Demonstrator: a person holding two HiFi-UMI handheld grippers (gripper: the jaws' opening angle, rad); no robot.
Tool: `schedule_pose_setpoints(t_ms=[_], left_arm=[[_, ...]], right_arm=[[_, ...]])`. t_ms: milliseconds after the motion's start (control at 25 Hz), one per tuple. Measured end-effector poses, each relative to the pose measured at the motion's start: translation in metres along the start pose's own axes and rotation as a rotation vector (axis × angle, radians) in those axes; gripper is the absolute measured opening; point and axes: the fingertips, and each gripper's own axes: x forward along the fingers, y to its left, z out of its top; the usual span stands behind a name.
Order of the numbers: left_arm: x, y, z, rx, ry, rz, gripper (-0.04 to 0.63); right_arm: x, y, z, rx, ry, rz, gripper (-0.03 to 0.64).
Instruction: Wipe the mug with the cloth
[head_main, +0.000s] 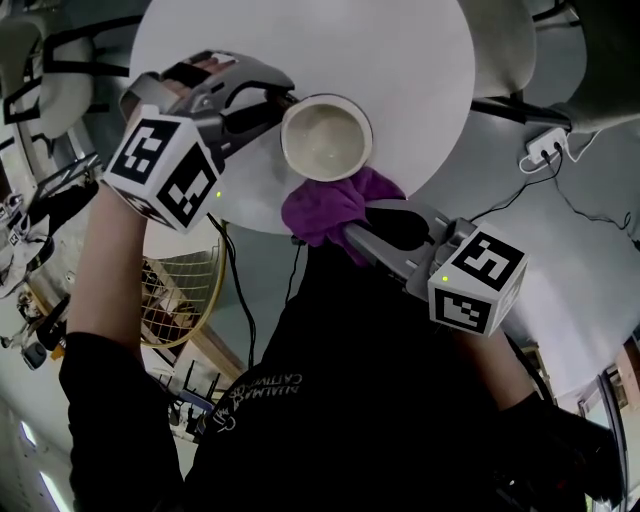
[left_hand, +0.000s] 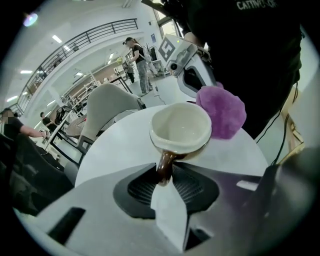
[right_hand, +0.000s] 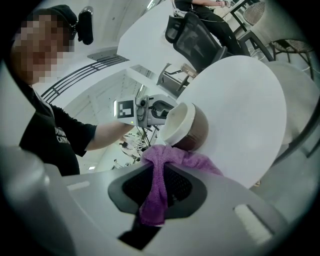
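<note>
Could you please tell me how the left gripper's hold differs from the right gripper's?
The left gripper pinches the mug by its brown handle; the right gripper clamps the purple cloth. The left gripper's load is rigid, the right gripper's limp and bunched beside the mug. Both are shut on something.

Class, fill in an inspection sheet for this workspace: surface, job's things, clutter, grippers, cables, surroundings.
Surface: round white table.
Job's things: mug, cream inside, brown outside; purple cloth against its side.
Clutter: nothing seen.
Grippers: left gripper shut on the mug's handle; right gripper shut on the purple cloth.
Cables: black cable hanging below the table; white power strip with leads on the floor.
Surroundings: grey chair; person standing beyond.
</note>
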Motion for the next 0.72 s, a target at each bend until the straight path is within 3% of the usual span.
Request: schedule_pose_setpoints(t_ms=[400,720], left_arm=[[-0.010,-0.019,0.005,-0.322,-0.105,0.050,0.069],[-0.015,-0.027,0.018,-0.551,-0.199,0.210,0.066]], right_arm=[[-0.002,0.003,0.003,-0.027,0.051,0.014,0.057],[-0.002,0.010,-0.001,-0.043,0.066,0.022,0.057]])
